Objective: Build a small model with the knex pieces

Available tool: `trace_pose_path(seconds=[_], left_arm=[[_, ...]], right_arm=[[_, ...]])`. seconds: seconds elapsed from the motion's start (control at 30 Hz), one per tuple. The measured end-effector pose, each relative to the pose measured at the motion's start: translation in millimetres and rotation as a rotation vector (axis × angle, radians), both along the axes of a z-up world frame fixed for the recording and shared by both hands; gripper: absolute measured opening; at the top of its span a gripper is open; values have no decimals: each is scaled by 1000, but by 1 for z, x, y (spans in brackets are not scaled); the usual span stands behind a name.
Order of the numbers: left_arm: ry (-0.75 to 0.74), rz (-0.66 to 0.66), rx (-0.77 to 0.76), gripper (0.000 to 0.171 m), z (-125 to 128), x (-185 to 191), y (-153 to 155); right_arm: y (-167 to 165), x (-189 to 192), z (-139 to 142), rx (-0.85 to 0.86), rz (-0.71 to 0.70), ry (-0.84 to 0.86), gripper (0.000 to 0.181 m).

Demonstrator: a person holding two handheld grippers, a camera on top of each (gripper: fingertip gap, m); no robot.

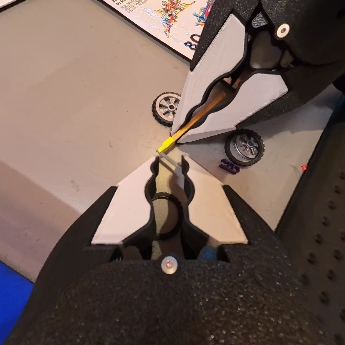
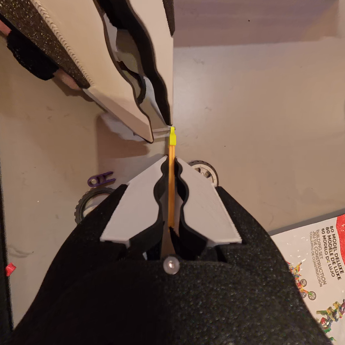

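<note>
A: What is held by the right gripper (image 2: 170,158)?

B: A slim translucent orange plastic rod (image 2: 171,186) is clamped between its white fingers (image 2: 201,201), which are closed onto it. A bright yellow plastic connector (image 2: 172,138) is fitted on the rod's far end, just past the fingertips.

A: And the left gripper (image 1: 169,158)?

B: Its fingers (image 1: 130,201) are set a little apart, and a thin clear plastic rod (image 1: 170,162) is seen lying across the tips — whether it is gripped cannot be told. A black rubber tyre ring (image 1: 167,214) is seen in the gap farther back. The clear rod's end meets the yellow connector above the grey worktop (image 1: 65,93).

A: What else is seen?

B: Two grey spoked wheels with black tyres (image 1: 244,146) lie by the right gripper, a small purple plastic clip (image 2: 99,179) beside them, and a printed white booklet (image 2: 308,270) at the worktop's edge.
</note>
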State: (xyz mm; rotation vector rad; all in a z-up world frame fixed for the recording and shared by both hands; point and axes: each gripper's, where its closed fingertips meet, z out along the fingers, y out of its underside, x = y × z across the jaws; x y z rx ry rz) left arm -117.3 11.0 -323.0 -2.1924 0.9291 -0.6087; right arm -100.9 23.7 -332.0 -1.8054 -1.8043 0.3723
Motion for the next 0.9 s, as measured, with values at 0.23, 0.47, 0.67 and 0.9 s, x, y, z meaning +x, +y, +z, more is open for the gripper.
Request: trace_pose_path(seconds=[0.23,0.47,0.67,0.9], left_arm=[[42,15,-2,18,-5,-2,2],[93,44,30,4,-7,-7,7],[147,31,91,2,-7,-8,10],[149,10,109,0,-7,-8,11]], right_arm=[[-1,-3,1,0,-4,15,2],[0,-6,4,12,-33,30,2],[2,-9,3,44,-49,30,2],[2,-9,2,71,-33,15,1]])
